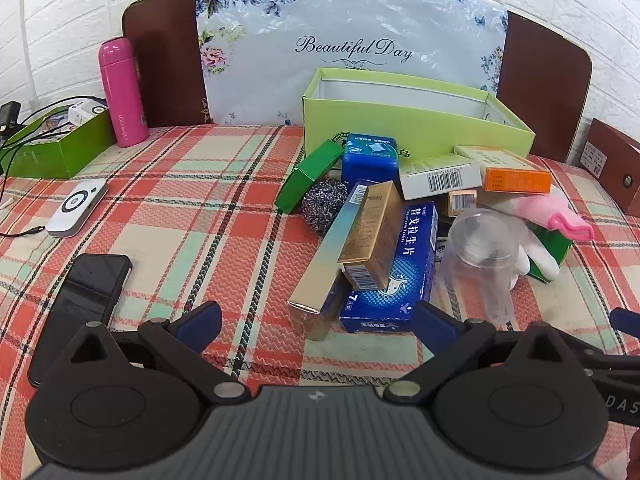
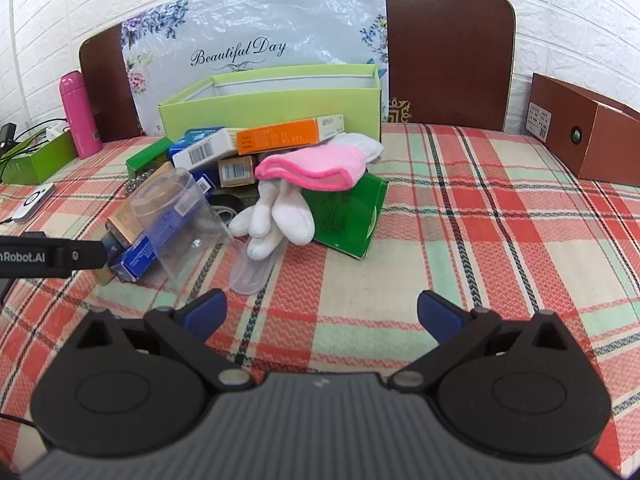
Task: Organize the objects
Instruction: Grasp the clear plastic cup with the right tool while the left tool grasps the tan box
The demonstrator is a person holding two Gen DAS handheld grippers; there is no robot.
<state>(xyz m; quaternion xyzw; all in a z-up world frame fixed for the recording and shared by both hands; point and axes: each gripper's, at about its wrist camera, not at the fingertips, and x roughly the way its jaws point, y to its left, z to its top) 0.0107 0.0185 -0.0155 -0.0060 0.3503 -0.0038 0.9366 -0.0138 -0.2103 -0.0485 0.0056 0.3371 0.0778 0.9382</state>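
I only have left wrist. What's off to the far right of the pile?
Observer: A long brown box lies at the table's right edge, apart from the pile.
Operator: Right gripper state?
Observer: The right gripper is open and holds nothing, over bare tablecloth.
Operator: What's the glove sitting on?
Observer: The pink-cuffed glove lies across a flat green box, fingers hanging off its left side.

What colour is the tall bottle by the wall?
Bright pink bottle, clearest in the left wrist view.
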